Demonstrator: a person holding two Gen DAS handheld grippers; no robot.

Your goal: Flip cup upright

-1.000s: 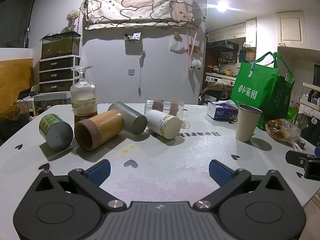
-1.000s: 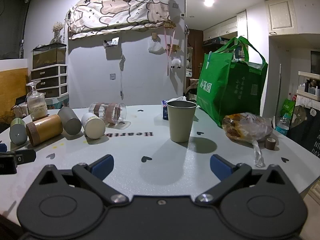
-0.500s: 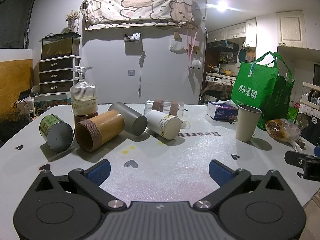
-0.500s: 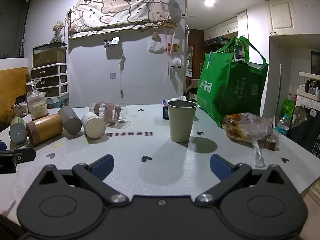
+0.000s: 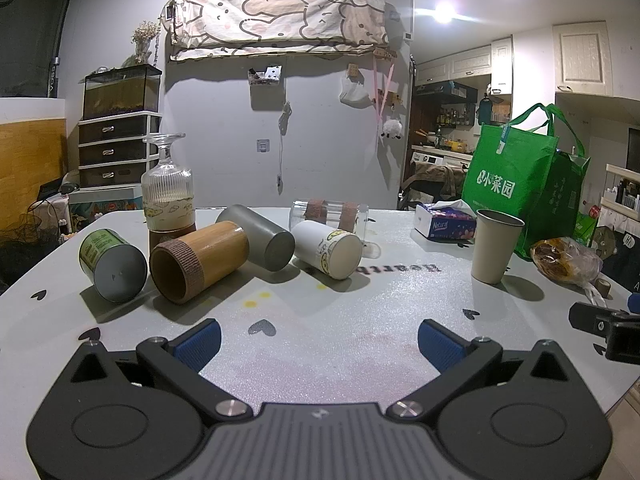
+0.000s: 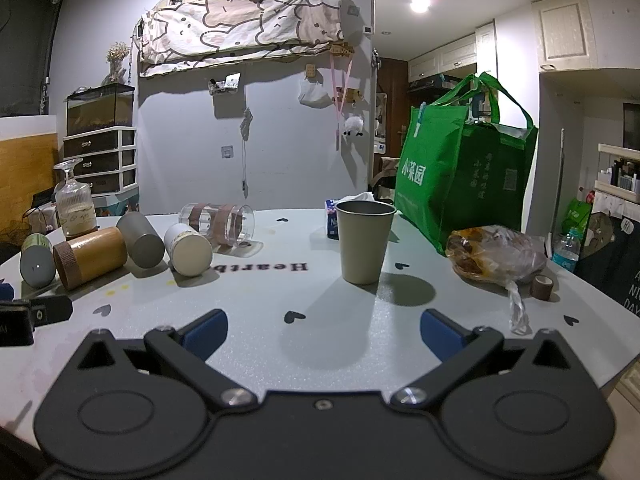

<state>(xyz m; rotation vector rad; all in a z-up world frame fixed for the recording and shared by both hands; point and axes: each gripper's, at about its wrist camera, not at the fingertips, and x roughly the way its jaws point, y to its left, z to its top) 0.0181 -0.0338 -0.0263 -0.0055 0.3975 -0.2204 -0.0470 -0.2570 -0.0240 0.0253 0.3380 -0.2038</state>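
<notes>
**Cups lying down on the left, one upright on the right**

On the left of the table [image 5: 360, 320] a green-labelled cup [image 5: 113, 266] lies on its side with its grey base toward the camera. Just beside it a bamboo cup [image 5: 198, 260] lies with its open mouth facing forward, and behind these an inverted ribbed glass [image 5: 168, 190] stands on a brown base. Next come a grey cup [image 5: 260, 236] and a white cup [image 5: 328, 249], both on their sides, and behind them a clear glass [image 5: 330, 216] with brown bands, also lying down. The left gripper [image 5: 318, 340] hovers low over the near edge, fingers spread wide with nothing between them. Further right, a beige cup [image 6: 363, 242] stands upright, mouth up, near a tissue box [image 5: 444, 222] and a green bag [image 6: 460, 172]. The right gripper [image 6: 322, 334] is likewise spread apart and empty, pointing at the beige cup. A wrapped food bag [image 6: 496, 254] lies at far right.
</notes>
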